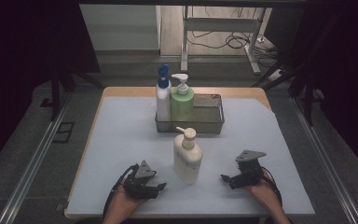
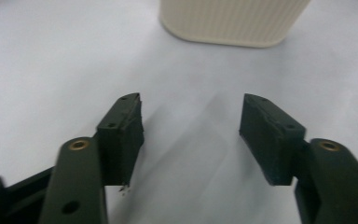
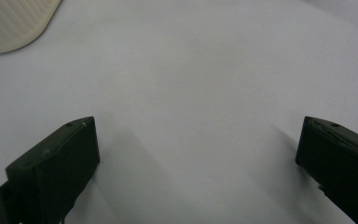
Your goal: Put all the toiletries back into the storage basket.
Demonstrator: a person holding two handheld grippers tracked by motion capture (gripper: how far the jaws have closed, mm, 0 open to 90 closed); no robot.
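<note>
Bottles, total: three, all pump or spray type.
Cream pump bottle [image 1: 188, 156]: one, upright on the mat at lower centre of the high view, between the two grippers and touching neither; its ribbed base shows at the top of the left gripper view [image 2: 233, 21] and in the upper left corner of the right gripper view [image 3: 14, 23].
Green pump bottle [image 1: 182, 101]: one, upright in the left end of the basket.
White bottle with blue sprayer [image 1: 163, 95]: one, just left of the green one, in the same end of the basket.
Wire basket [image 1: 209, 122]: one, dark mesh, at centre of the high view behind the cream bottle.
Grippers: two.
Left gripper [image 1: 160, 187]: lower left of the high view, held in a hand, jaws pointing toward the cream bottle; jaws stand partly apart with bare mat between them, holding nothing [image 2: 191, 126].
Right gripper [image 1: 224, 178]: lower right of the high view, held in a hand; jaws spread wide, nothing between them [image 3: 198, 154].
Surface: one pale blue-grey mat [image 1: 121, 140] over a wooden table [image 1: 121, 90], whose edge shows at the top and left.
Room: dim, dark curtains at both sides; grey floor; metal rails along the left and right; a white desk frame [image 1: 223, 25] with loose cables at upper centre.
</note>
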